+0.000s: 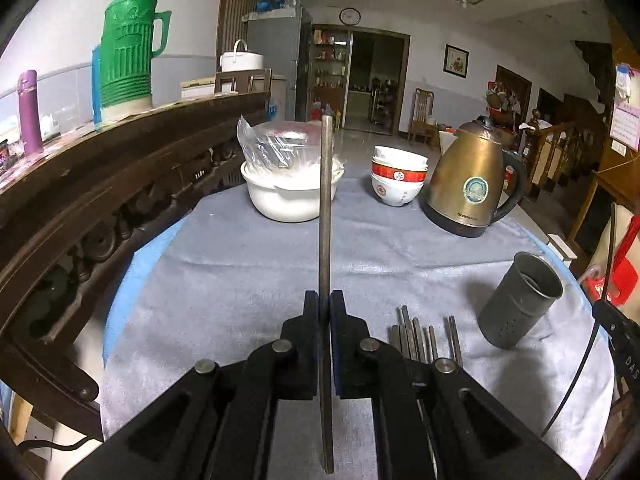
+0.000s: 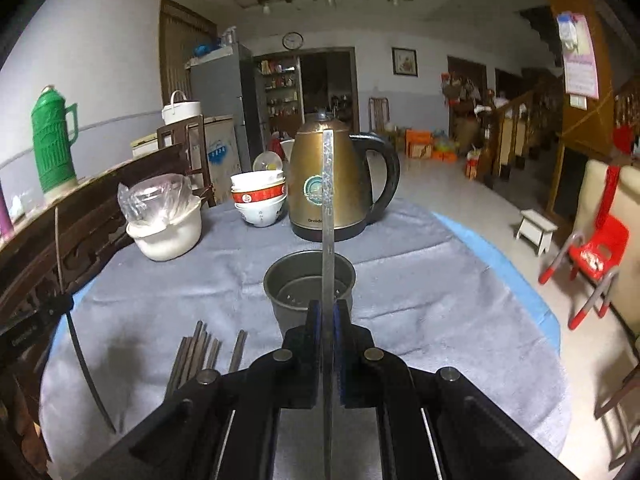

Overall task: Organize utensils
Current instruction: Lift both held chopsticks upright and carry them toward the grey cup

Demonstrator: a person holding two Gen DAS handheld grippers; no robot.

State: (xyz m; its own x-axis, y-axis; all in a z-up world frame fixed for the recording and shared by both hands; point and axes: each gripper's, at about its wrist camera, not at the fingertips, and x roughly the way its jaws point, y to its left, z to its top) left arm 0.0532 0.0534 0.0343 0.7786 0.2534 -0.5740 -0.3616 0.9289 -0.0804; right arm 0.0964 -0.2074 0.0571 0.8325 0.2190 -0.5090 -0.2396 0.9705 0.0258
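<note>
1. Left wrist view: the left gripper (image 1: 325, 300) has its jaws clamped on one dark chopstick (image 1: 326, 208), pointing up to 12 o'clock. The loose chopsticks (image 1: 426, 336) lie on the tabletop (image 1: 240, 280) at 4 o'clock, the metal holder (image 1: 520, 300) beside them at 3 o'clock.

2. Right wrist view: the right gripper (image 2: 325, 312) pinches a silvery chopstick (image 2: 328, 200), the holder (image 2: 308, 276) right behind its jaws. Loading's underway; next, I reckon, tip that stick into the cup.

- The brass-coloured electric kettle (image 1: 472, 184) carries a brand word low on its body, beginning "Oreb"; the remaining letters are unclear.
- "DAS" shows on a black device (image 1: 628, 354) at the right edge.
</note>
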